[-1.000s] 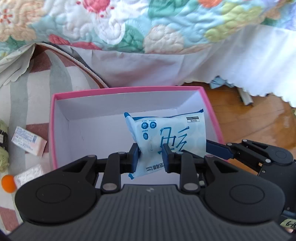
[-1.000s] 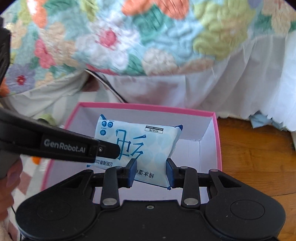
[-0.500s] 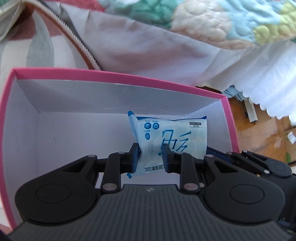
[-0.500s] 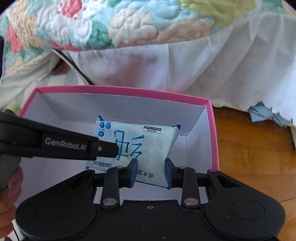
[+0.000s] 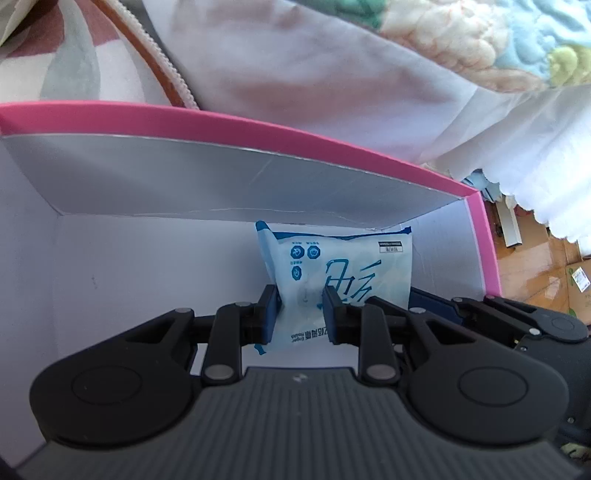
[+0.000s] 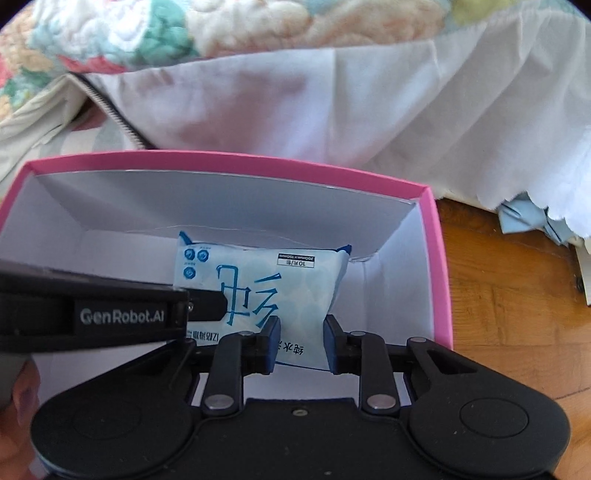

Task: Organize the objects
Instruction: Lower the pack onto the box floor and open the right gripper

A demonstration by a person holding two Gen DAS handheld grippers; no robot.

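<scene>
The pink-rimmed box (image 6: 441, 280) with white inside walls sits on the floor just in front of a white bed skirt (image 6: 369, 110) that hangs below a floral quilt (image 6: 155, 33), and it serves as the landmark here. Inside the box, toward its far right corner, hangs the wet-wipe pack (image 6: 258, 280), a pale blue soft pouch with blue print, its far edge near the back wall. Whether its underside rests on the box floor cannot be told. The left gripper (image 5: 300, 310) pinches the pack's near edge on the side farther from the box's right wall, jaws pressed in on the film. The right gripper (image 6: 301, 338) has the near edge by the right wall between its jaws, which have just been closing on it. The pack looks light, limp and slick, likely to sag and slide if held by one corner, so the sealed edge or the padded near margin seems the safest place to hold.
</scene>
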